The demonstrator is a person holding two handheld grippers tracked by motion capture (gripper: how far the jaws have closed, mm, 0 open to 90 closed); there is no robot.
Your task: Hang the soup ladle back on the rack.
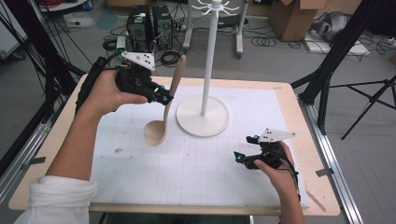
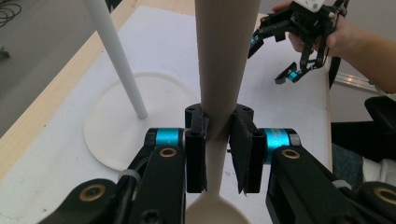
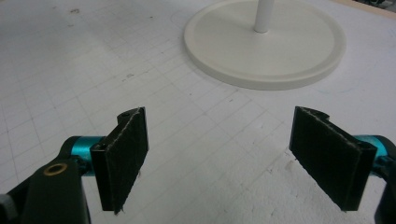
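Left tongs [image 2: 217, 154] are clamped on the neck of the wooden spoon [image 1: 164, 109], both black pads pinching the narrow part of the handle just above the bowl. That's the grip you want if the free end of the handle has to go somewhere: the long upper part stands clear above the tongs, and the heavy bowl hangs below as ballast. From the high view the spoon is off the table, nearly upright with a slight lean, bowl low over the white grid mat [image 1: 196, 172], handle top rising beside the pole of the white stand [image 1: 206, 65].

That stand looks like the destination. Its round base [image 1: 202, 116] sits on the mat just right of the spoon, and there are hooks at the crown [image 1: 214, 6]. Whether the spoon's handle has a hole or loop for those hooks I can't tell, as the tip is too small and blurred up there.

Right tongs [image 3: 233, 158] are standing wide apart with nothing between the pads, parked low over the mat near the front right, pointed toward the stand's base. My read: they're kept back to leave room, and close enough to steady the base if the hanging nudges the stand.

Off the table, cables and boxes litter the floor [image 1: 280, 51].
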